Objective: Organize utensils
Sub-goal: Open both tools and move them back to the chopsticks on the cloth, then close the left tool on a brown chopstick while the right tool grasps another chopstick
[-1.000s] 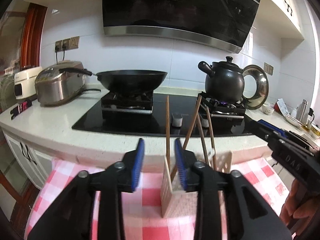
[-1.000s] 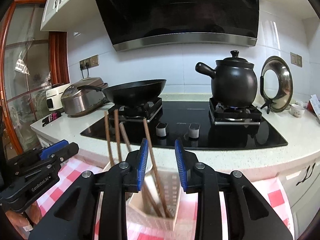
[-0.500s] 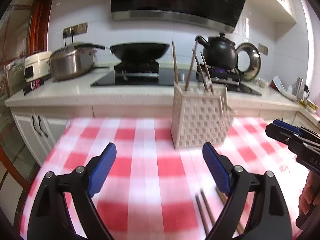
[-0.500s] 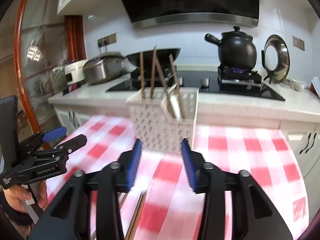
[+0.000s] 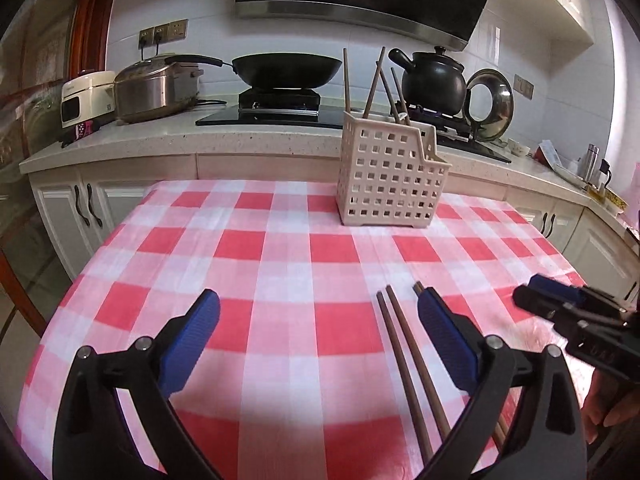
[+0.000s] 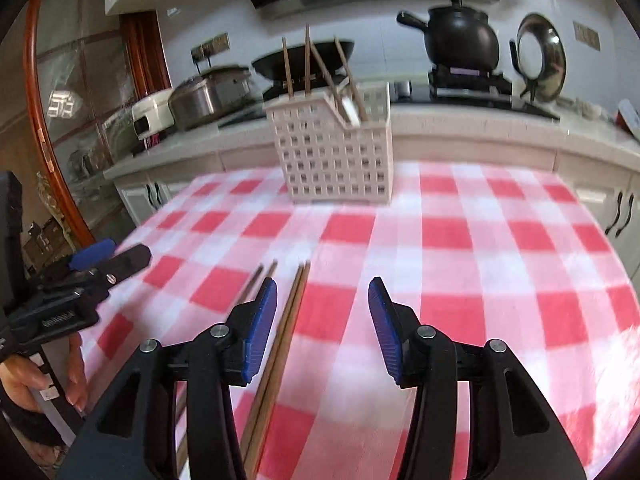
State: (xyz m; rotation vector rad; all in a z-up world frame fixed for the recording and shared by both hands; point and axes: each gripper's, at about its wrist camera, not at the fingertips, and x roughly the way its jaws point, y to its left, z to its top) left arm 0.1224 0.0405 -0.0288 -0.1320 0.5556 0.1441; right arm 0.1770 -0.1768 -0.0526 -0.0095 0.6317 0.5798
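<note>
4 brown wooden chopsticks (image 5: 404, 364) are seen lying flat on the checked counter (image 5: 280, 248), well in front of the white perforated holder (image 5: 390, 176), which already carries several. They are judged light, stiff, thin and prone to rolling, best pinched mid-length. The left tool (image 5: 318, 340) is opening wide, nothing between its jaws; the right tool (image 6: 322, 330) is opening, half-spread, empty.

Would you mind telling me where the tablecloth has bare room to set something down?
The wide stretch of tablecloth left of the basket and left of the loose chopsticks is bare. So is the right side, past the chopsticks, in the right wrist view. It is crowded in the near middle, where the chopsticks lie.
</note>
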